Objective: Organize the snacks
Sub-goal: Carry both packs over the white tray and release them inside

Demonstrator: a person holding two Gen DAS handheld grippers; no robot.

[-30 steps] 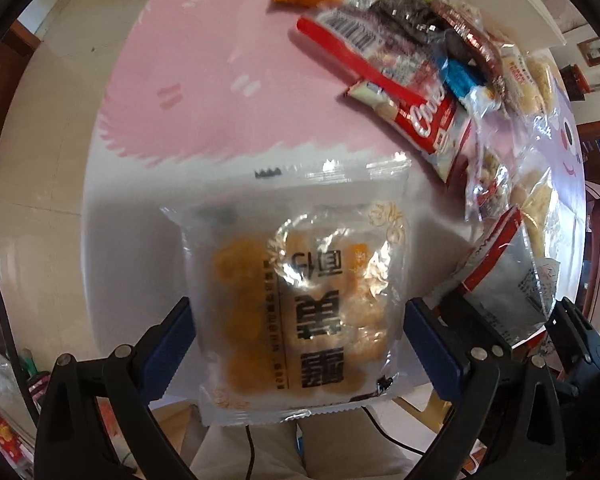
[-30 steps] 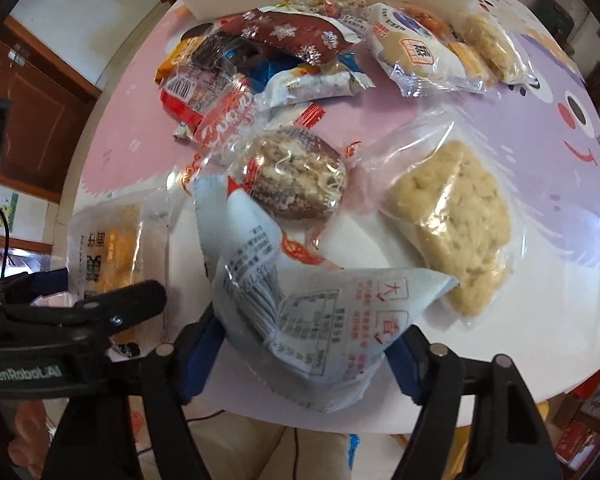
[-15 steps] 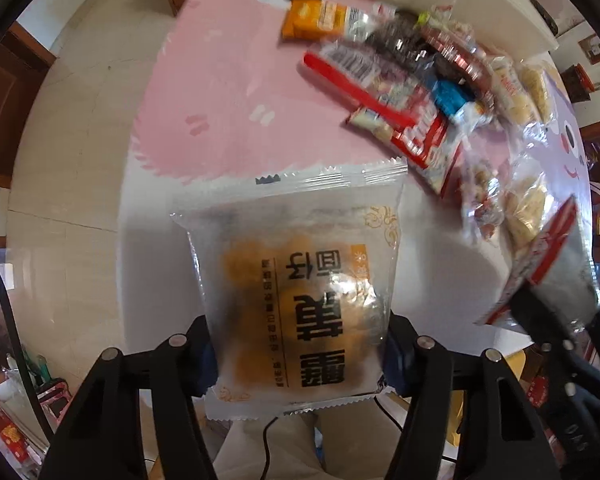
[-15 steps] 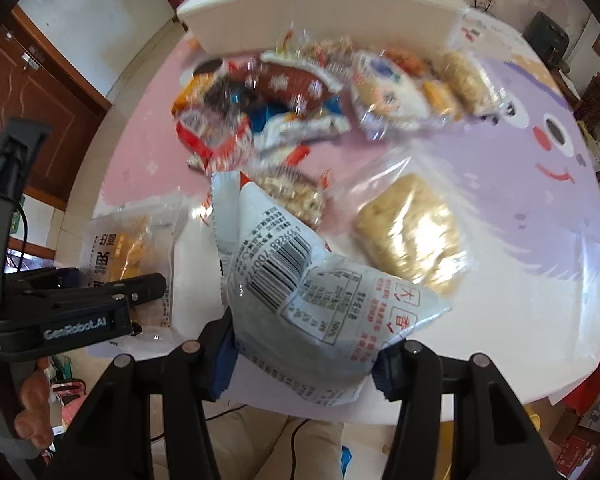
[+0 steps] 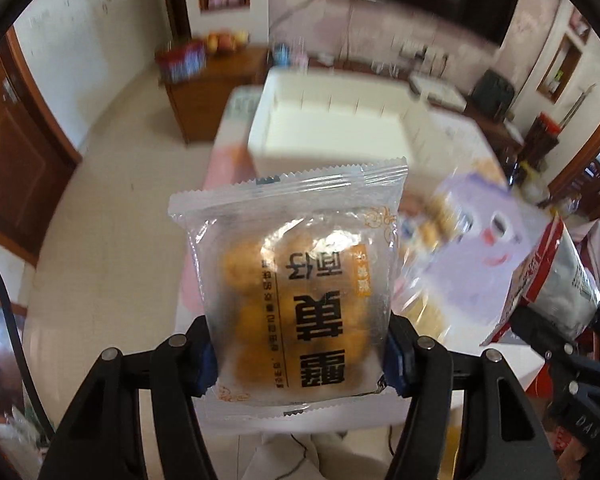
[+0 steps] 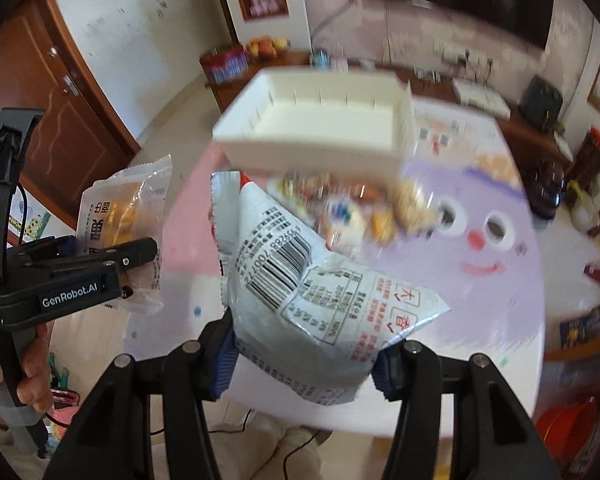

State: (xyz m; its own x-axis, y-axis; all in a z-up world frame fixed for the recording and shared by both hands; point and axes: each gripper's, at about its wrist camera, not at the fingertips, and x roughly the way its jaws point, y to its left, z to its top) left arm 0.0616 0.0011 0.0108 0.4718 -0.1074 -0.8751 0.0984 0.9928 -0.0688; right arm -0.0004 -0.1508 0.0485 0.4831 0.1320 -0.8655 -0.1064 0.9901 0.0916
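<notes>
Both tongs (half-open) grip packets: left tongs (image 5: 298,354) pastry packet (image 5: 296,292), right tongs (image 6: 302,354) white pouch (image 6: 312,292).

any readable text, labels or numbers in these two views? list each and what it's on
"GenRobot.AI": on the side of the left gripper, right wrist view.
Barcode with digits, upside down, too distorted to read: on the white packet in the right gripper.
Red boxed Chinese characters: same white packet, not legible enough to quote.
Large black Chinese characters, upside down: on the clear pastry packet in the left gripper.
Small print on both packets: too small to read.
</notes>
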